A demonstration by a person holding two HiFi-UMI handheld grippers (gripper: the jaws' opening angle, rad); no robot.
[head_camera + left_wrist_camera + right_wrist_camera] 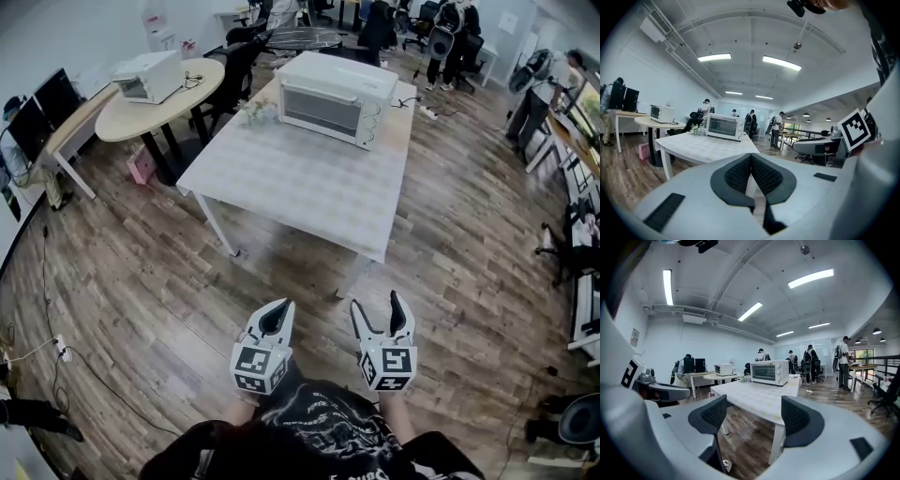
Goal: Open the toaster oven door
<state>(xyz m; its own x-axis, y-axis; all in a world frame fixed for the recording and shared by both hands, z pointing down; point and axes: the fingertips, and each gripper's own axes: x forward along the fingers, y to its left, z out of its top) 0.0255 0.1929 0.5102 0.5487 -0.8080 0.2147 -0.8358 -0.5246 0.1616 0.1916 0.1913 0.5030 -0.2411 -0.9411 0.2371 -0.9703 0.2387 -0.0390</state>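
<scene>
**Work not begun: toaster oven (336, 98) shut, both grippers short of it**

Nothing of the task is done yet, as far as I can see. The toaster oven stands at the far end of the white table (309, 197), and its glass door (322, 111) faces me, closed flat against the front. From both gripper views it shows as a small box well beyond my jaws, with the whole tabletop between us.

I stand on the wooden floor (141, 281), off the near edge of the table. My left gripper (275, 319) is held low in front of me with its jaws pressed together, pad against pad and nothing between them. My right gripper (378, 305) is beside it with its jaws spread wide and empty; through the gap I see only the table edge and the floor. Neither gripper touches anything.

All the real work is left, I judge: get round or along the table until the oven is within reach, bring the spread right jaws to the door's handle, take hold, and swing the door open. The handle is too small for me to make out from here, so I cannot tell which edge it sits on. A second oven (148, 77) sits on the round table (117, 117) to the left; it is well apart from mine.
</scene>
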